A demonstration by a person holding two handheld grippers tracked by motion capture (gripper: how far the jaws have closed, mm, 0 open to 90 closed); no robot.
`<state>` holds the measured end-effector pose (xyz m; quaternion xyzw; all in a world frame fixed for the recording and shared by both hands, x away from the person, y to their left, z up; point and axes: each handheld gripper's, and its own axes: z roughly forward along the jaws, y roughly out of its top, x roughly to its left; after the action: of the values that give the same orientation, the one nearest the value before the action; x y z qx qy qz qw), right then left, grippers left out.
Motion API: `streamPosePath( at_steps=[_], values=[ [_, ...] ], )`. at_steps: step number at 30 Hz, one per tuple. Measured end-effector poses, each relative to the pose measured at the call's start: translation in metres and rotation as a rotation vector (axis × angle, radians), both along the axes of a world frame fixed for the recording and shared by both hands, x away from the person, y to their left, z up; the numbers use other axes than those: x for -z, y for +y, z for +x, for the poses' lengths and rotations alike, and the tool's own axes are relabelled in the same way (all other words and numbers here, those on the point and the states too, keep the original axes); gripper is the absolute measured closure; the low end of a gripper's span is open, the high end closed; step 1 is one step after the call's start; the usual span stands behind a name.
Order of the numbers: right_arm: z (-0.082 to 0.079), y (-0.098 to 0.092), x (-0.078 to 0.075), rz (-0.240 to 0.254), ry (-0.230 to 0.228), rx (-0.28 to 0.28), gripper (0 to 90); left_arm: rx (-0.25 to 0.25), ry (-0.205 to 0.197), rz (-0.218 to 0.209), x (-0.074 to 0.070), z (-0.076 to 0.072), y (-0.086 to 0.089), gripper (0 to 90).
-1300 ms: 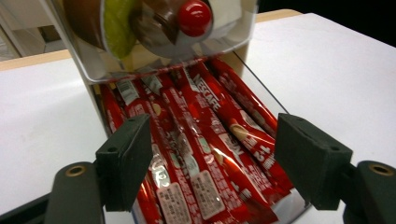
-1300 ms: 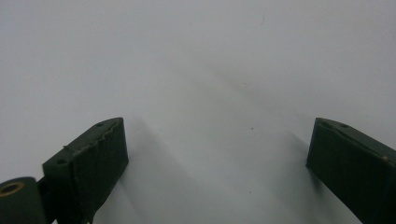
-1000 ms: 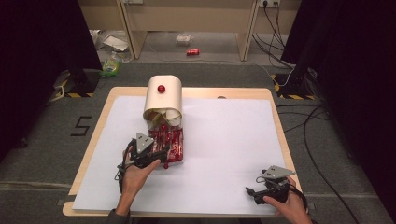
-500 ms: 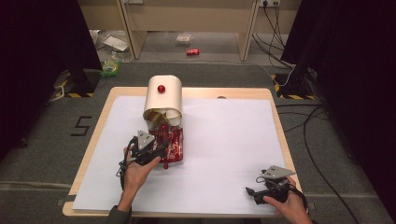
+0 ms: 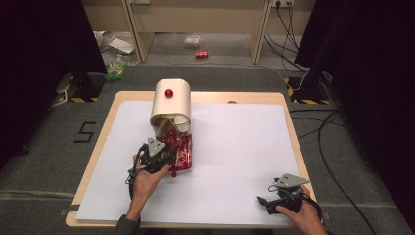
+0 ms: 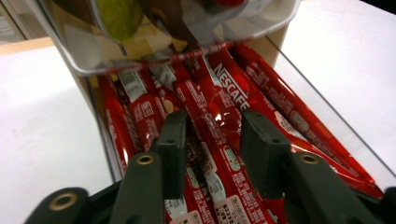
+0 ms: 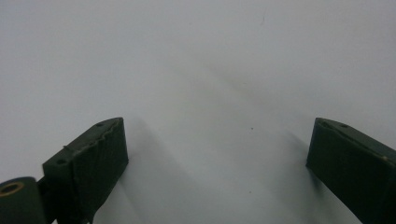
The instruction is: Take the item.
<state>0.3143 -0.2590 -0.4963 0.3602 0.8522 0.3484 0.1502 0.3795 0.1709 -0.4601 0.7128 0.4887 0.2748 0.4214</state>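
Several red Nescafe stick packets (image 6: 224, 84) lie side by side in a clear tray (image 6: 322, 100) under a cream dispenser (image 5: 172, 102) with a red knob (image 5: 169, 93). My left gripper (image 6: 212, 123) is low over the packets, its jaws open and straddling one stick (image 6: 211, 140). In the high view the left gripper (image 5: 171, 153) sits over the near end of the tray of red packets (image 5: 183, 149). My right gripper (image 5: 263, 200) rests near the table's front right, open wide over bare white paper (image 7: 217, 135).
White paper (image 5: 235, 147) covers the wooden table (image 5: 110, 110). The dispenser's clear mouth (image 6: 187, 32) hangs just beyond my left jaws. Cables trail on the floor to the right (image 5: 333, 122), and a red can (image 5: 201, 54) lies on the floor behind.
My left gripper has moved slightly forward and right over the tray of red packets. The right gripper has stayed put.
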Motion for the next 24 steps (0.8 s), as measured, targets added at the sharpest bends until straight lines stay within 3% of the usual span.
streamPosePath(
  at_steps=[10, 15, 19, 24],
  values=[
    [-0.0001, 0.0001, 0.0, -0.001, -0.001, 0.0, 5.6, -0.006, 0.011, -0.024, 0.0034, 0.0026, -0.001, 67.1],
    [-0.0002, 0.0002, -0.0001, -0.002, -0.002, 0.001, 5.6, -0.016, 0.005, -0.034, 0.0035, 0.0031, 0.0007, 75.7],
    [-0.0002, 0.0002, 0.0, -0.001, -0.001, 0.001, 5.6, -0.026, -0.017, -0.027, 0.0022, 0.0029, 0.0019, 81.4],
    [-0.0002, 0.0002, 0.0, -0.001, 0.0, 0.001, 5.6, -0.022, -0.031, 0.019, -0.0024, -0.0007, -0.0004, 83.0]
  ],
)
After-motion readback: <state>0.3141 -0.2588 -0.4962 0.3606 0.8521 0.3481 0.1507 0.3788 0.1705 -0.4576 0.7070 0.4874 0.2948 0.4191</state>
